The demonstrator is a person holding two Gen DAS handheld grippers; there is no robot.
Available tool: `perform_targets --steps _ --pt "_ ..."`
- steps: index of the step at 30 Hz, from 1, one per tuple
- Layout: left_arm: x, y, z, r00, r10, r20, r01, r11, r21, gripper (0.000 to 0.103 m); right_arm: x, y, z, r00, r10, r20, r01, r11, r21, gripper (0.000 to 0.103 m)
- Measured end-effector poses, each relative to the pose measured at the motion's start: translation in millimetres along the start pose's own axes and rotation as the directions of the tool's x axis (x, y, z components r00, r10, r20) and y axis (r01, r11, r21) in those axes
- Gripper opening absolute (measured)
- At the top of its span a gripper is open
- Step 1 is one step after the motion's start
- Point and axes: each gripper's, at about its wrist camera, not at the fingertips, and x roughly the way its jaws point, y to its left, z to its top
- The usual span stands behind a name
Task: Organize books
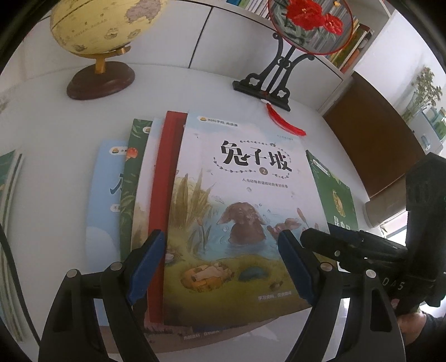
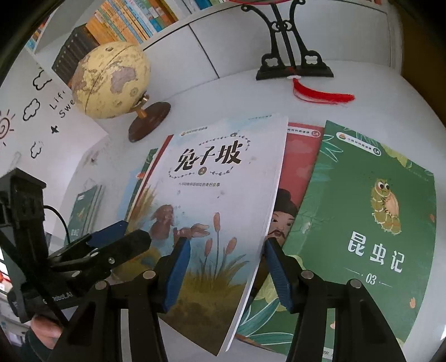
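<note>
Several thin picture books lie fanned out and overlapping on a white table point(image 1: 55, 117). On top is a pale rabbit book point(image 1: 237, 200), also in the right wrist view point(image 2: 220, 195). A red book point(image 1: 161, 195) shows under it, with a green leafy book point(image 1: 133, 178) and a light blue book point(image 1: 103, 189) further left. A green insect book point(image 2: 362, 222) lies at the right, over a red book with a face point(image 2: 295, 178). My left gripper point(image 1: 223, 261) is open, its blue pads either side of the rabbit book's lower part. My right gripper point(image 2: 225, 267) is open over that book's right edge.
A yellow globe point(image 1: 103, 25) on a brown base stands at the back left. A black stand with a round embroidered fan point(image 1: 309, 25) and a red tassel point(image 1: 287, 125) stands at the back right. Another green book point(image 2: 83, 211) lies at the table's left edge. Bookshelves point(image 2: 131, 25) line the wall.
</note>
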Motion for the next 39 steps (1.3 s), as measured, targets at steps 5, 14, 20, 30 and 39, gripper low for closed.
perform_targets --steps 5,14,20,30,39 --pt "-12 -1 -14 1.000 0.001 -0.017 -0.001 1.000 -0.002 0.080 -5 4 -9 1.000 0.005 -0.008 -0.005 1.000 -0.005 0.055" --pt "-45 1 -66 0.999 0.008 -0.050 -0.009 1.000 -0.021 0.080 -23 33 -59 0.998 -0.005 -0.062 0.000 0.996 -0.088 0.055" --pt "-53 7 -82 0.997 0.049 -0.058 -0.051 0.998 -0.038 0.077 -28 17 -82 0.988 0.038 -0.150 -0.043 0.999 -0.029 0.055" --pt "-42 20 -85 0.997 -0.019 -0.079 0.008 0.990 -0.142 0.062 -26 -9 -95 0.967 0.219 -0.133 -0.200 0.970 0.139 0.055" --pt "-35 19 -85 0.995 -0.067 -0.078 0.051 0.981 -0.187 0.062 -6 -5 -90 0.935 0.336 -0.115 -0.303 0.924 0.233 0.043"
